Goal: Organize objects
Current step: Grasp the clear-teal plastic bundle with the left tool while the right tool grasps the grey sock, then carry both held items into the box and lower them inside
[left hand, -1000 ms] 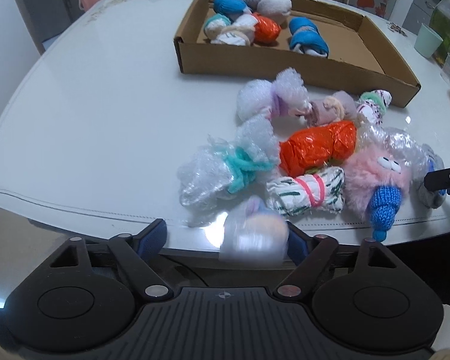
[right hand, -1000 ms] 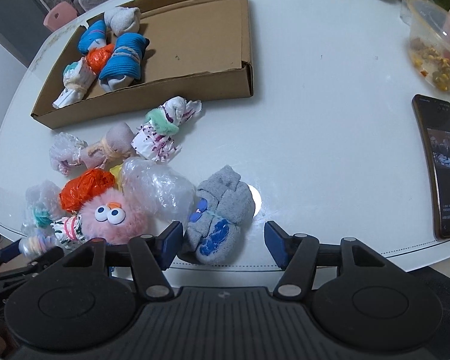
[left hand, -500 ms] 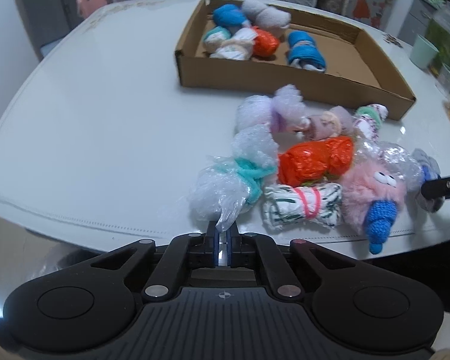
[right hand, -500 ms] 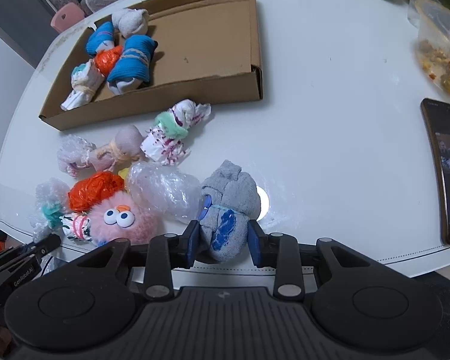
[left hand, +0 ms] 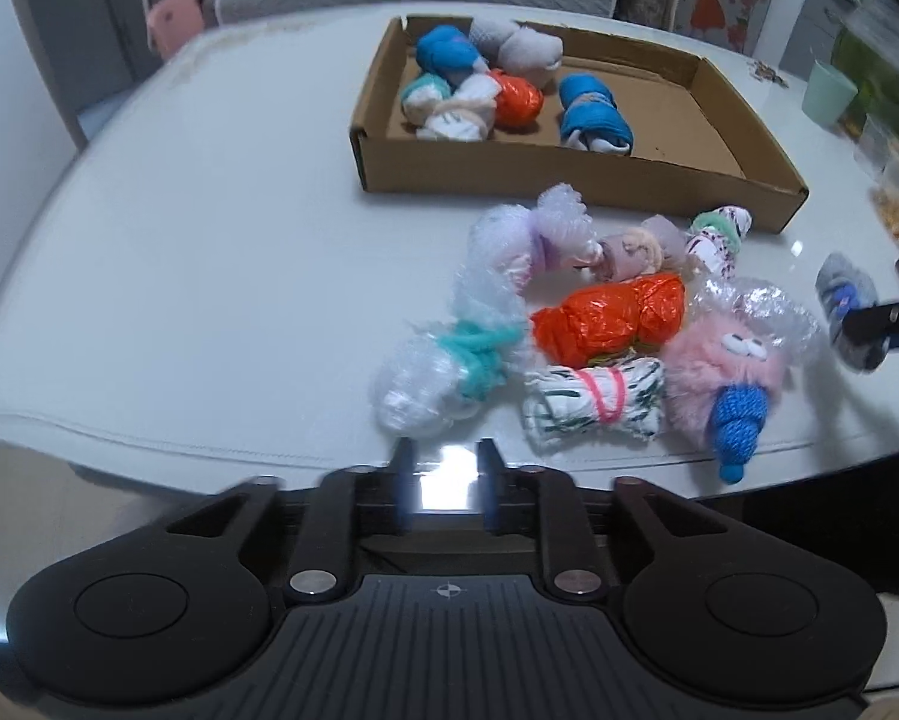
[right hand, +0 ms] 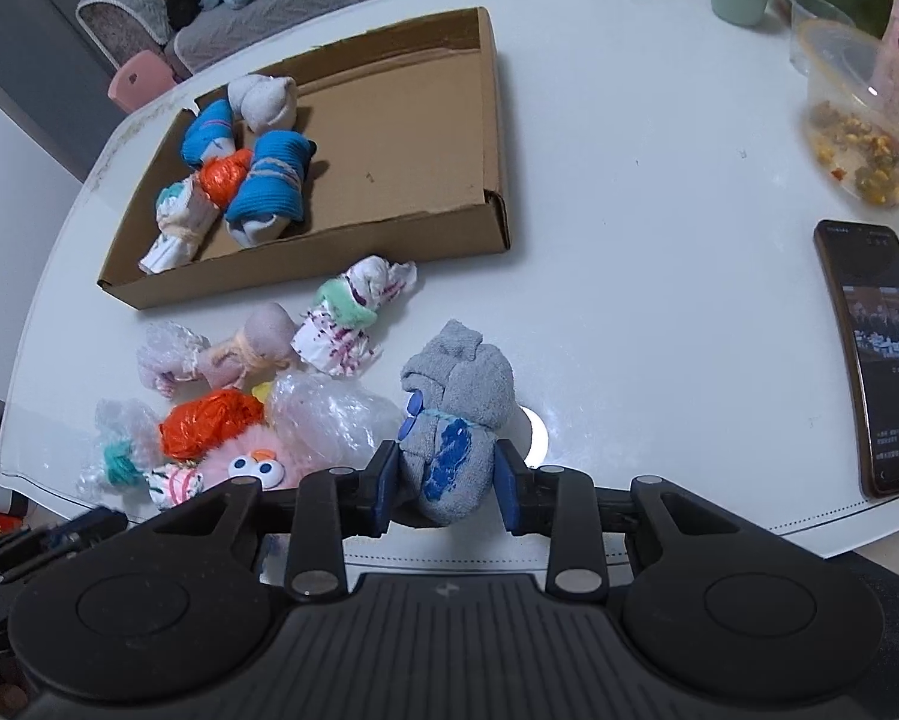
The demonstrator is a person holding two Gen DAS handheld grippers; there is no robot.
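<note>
— What did the right gripper (right hand: pixel 446 489) have?
— Its pads squeezed the grey sock bundle (right hand: pixel 455 420) by the table (right hand: pixel 629 276) edge.
— And the left gripper (left hand: pixel 446 480)?
— Its jaws had just been opening, narrow and empty, beside the bubble-wrap bundle (left hand: pixel 443 372); the cardboard tray (left hand: pixel 569 180) lay beyond.

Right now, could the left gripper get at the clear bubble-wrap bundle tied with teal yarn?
Probably yes. The left gripper, jaws slightly apart with nothing between them, sits just short of the bubble-wrap bundle tied with teal yarn, and nothing lies between them.
</note>
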